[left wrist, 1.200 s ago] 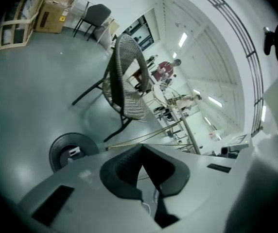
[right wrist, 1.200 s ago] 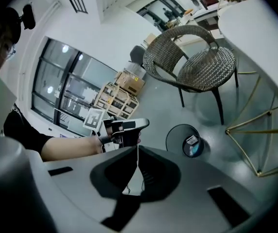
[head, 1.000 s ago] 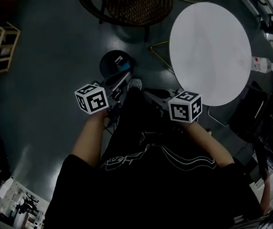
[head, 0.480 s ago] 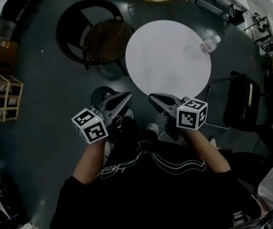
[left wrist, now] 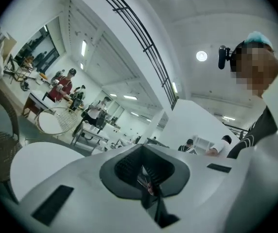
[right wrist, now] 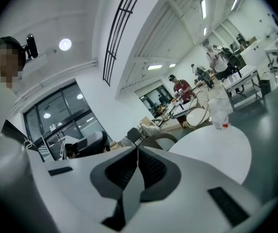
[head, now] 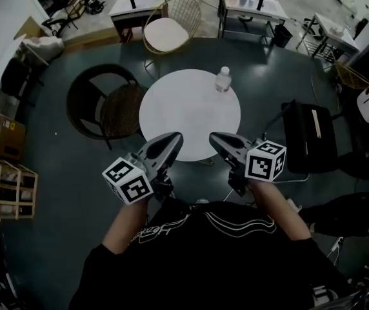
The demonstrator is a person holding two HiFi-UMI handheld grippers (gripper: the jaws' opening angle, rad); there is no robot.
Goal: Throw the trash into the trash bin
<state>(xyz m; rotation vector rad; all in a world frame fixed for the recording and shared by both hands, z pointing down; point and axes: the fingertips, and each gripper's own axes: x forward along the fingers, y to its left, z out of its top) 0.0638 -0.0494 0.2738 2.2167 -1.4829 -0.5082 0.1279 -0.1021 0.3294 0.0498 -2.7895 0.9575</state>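
A clear plastic bottle (head: 222,79) with a red-marked label stands on the far right of the round white table (head: 184,115). It also shows in the right gripper view as a bottle (right wrist: 221,113) on the table (right wrist: 217,149). My left gripper (head: 174,139) and right gripper (head: 214,138) are held side by side over the table's near edge and point level at it. The left gripper (left wrist: 144,171) is shut, and a tiny reddish speck shows between its pads. The right gripper (right wrist: 138,163) is shut with nothing in it. No trash bin is in sight.
A dark wicker chair (head: 117,108) stands left of the table, a white wire chair (head: 170,28) behind it and a black chair (head: 313,134) on its right. Wooden shelves (head: 7,186) line the left. Desks and several people fill the back of the room.
Both grippers rose from low beside a black round bin to level in front of me. The head view tilted up: the bin dropped out of sight and the table with the bottle came ahead.
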